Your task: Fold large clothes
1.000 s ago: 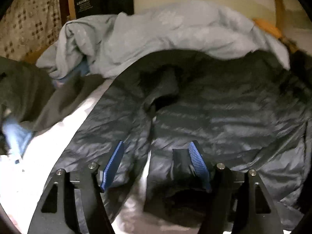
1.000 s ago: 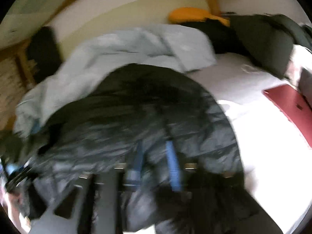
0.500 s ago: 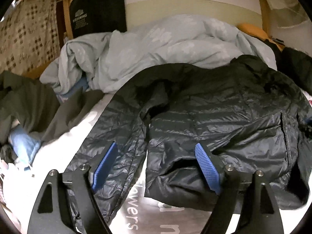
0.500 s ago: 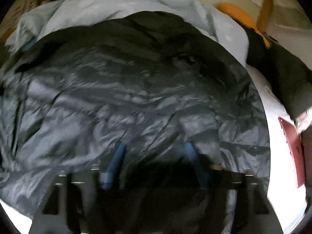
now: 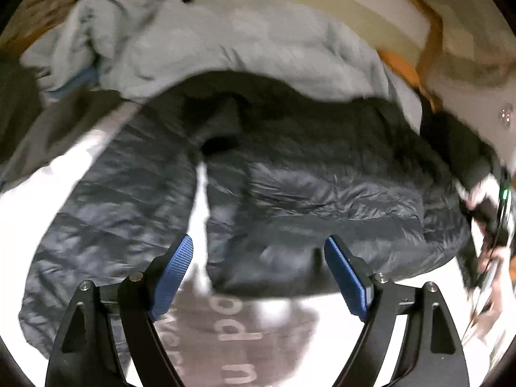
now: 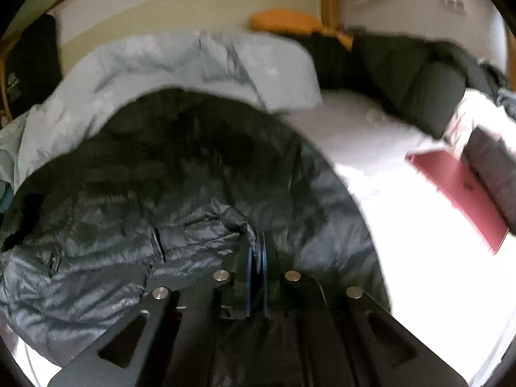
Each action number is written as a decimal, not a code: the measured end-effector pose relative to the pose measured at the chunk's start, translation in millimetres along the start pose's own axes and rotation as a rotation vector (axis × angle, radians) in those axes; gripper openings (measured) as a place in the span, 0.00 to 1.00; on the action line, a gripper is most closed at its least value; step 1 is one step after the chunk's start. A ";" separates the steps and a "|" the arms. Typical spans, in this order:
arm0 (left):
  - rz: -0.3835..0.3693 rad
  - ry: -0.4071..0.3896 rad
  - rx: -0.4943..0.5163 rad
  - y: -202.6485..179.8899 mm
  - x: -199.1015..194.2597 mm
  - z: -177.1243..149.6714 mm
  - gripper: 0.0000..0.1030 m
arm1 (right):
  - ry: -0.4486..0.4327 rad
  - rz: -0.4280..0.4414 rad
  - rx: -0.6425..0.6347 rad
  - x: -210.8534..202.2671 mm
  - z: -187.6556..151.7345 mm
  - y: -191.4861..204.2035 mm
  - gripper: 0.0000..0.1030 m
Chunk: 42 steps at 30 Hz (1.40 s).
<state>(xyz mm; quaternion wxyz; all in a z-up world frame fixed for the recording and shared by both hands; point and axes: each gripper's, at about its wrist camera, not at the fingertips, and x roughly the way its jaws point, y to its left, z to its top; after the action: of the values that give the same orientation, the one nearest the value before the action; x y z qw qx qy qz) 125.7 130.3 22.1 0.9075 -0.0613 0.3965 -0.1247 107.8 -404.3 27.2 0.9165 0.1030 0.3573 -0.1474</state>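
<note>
A dark quilted puffer jacket (image 5: 306, 174) lies spread on the white bed sheet (image 5: 80, 154), front open and collar toward the duvet. My left gripper (image 5: 258, 245) hovers open over its near hem, both blue pads (image 5: 175, 264) clear of the fabric. In the right wrist view the jacket (image 6: 193, 174) fills the middle. My right gripper (image 6: 257, 253) is shut on a pinched fold of it, the jaws closing the last bit with fabric between the pads. A person's hand (image 5: 490, 258) with that gripper shows at the left wrist view's right edge.
A pale blue duvet (image 5: 242, 48) is heaped behind the jacket against the wall. Dark green clothing (image 6: 419, 77) and an orange item (image 6: 290, 21) lie at the back right. A red flat laptop-like object (image 6: 461, 193) rests on the sheet at right. A grey garment (image 5: 48, 129) lies left.
My right gripper went from open to shut on a fold of the jacket. My left gripper's jaws spread wider and let go of the hem; more lettered sheet shows beneath.
</note>
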 end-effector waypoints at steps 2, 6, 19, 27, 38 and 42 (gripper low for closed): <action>0.061 0.028 0.053 -12.7 18.0 -1.9 0.80 | 0.026 0.028 0.006 0.4 -1.7 0.4 0.07; 0.139 0.054 -0.014 -10.6 52.9 -3.5 0.80 | -0.025 0.057 0.017 -17.7 -3.1 -1.1 0.42; 0.296 -0.121 -0.106 -4.1 1.8 -3.2 0.08 | -0.087 0.206 0.164 -56.4 -2.9 -31.5 0.67; 0.287 0.111 -0.113 18.4 42.0 -22.0 0.17 | 0.189 0.281 -0.002 -28.6 -32.5 10.3 0.67; 0.277 0.087 -0.013 -12.2 22.2 -34.8 0.11 | 0.136 0.212 0.032 -42.1 -53.7 3.8 0.11; 0.247 0.028 -0.030 -21.4 -15.7 -65.2 0.11 | 0.127 0.193 0.049 -58.8 -62.2 -6.0 0.11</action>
<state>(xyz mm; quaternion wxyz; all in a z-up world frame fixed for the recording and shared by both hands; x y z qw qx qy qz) 63.7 113.3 -6.6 0.9093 -0.0240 0.4155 -0.0066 25.7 -380.1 22.0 0.8993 0.1683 0.3992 -0.0603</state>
